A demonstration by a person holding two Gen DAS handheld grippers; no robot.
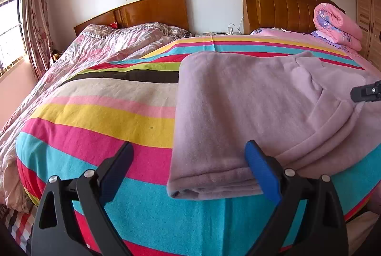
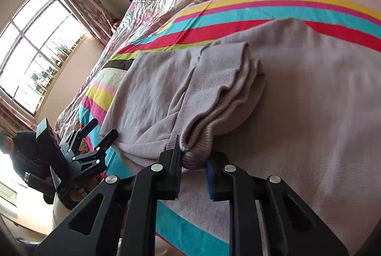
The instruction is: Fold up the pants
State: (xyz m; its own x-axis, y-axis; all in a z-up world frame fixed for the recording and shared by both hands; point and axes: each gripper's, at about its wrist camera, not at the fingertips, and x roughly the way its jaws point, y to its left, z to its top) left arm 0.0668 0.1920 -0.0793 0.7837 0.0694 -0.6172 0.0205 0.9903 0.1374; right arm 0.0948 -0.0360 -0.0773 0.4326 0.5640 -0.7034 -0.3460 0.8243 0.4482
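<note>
Currently right gripper (image 2: 194, 162) clenched on bunched fold of mauve pants (image 1: 238, 108), angled downward. Left gripper (image 1: 190, 172) spread wide, straddling pants' corner at bed (image 1: 147, 213) front edge.

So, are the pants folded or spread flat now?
Folded: the lilac pants lie doubled on the striped bedsheet, layered edges stacked at the near corner.

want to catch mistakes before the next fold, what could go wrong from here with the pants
1. The right gripper pinches only a ribbed cuff of the lilac pants; the bunched layers behind it may slip out or drag unevenly.
2. The left gripper is open, straddling the folded corner at the edge of the striped bed cover, not gripping it. Closing there may catch only some layers, or a one-sided pull could skew the fold.
</note>
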